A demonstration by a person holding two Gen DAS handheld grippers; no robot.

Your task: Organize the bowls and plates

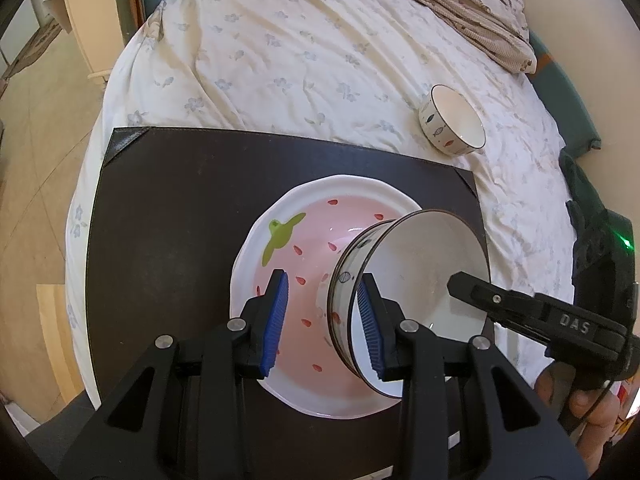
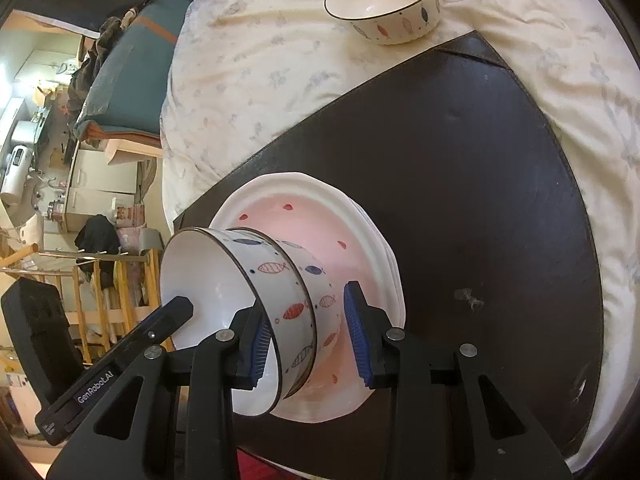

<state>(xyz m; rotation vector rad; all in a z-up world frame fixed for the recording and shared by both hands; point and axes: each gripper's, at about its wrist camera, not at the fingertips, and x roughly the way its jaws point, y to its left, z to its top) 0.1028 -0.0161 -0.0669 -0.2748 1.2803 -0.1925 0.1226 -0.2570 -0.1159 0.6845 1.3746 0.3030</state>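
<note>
A pink strawberry-pattern plate (image 1: 296, 240) (image 2: 320, 220) lies on a dark brown mat (image 1: 168, 216) (image 2: 460, 160). A white fish-pattern bowl (image 1: 416, 276) (image 2: 288, 288) is tilted on its side over the plate. Both grippers straddle its wall: the left gripper (image 1: 322, 320) has one finger inside and one outside, and so does the right gripper (image 2: 308, 340). Both look wide apart around the wall, with gaps showing. A second fish-pattern bowl (image 1: 452, 120) (image 2: 384, 0) stands upright on the bedsheet beyond the mat.
The mat rests on a bed with a white floral sheet (image 1: 300, 52) (image 2: 260, 60). A crumpled patterned blanket (image 1: 460, 0) lies at the far end. Floor and furniture (image 2: 80, 200) lie beside the bed.
</note>
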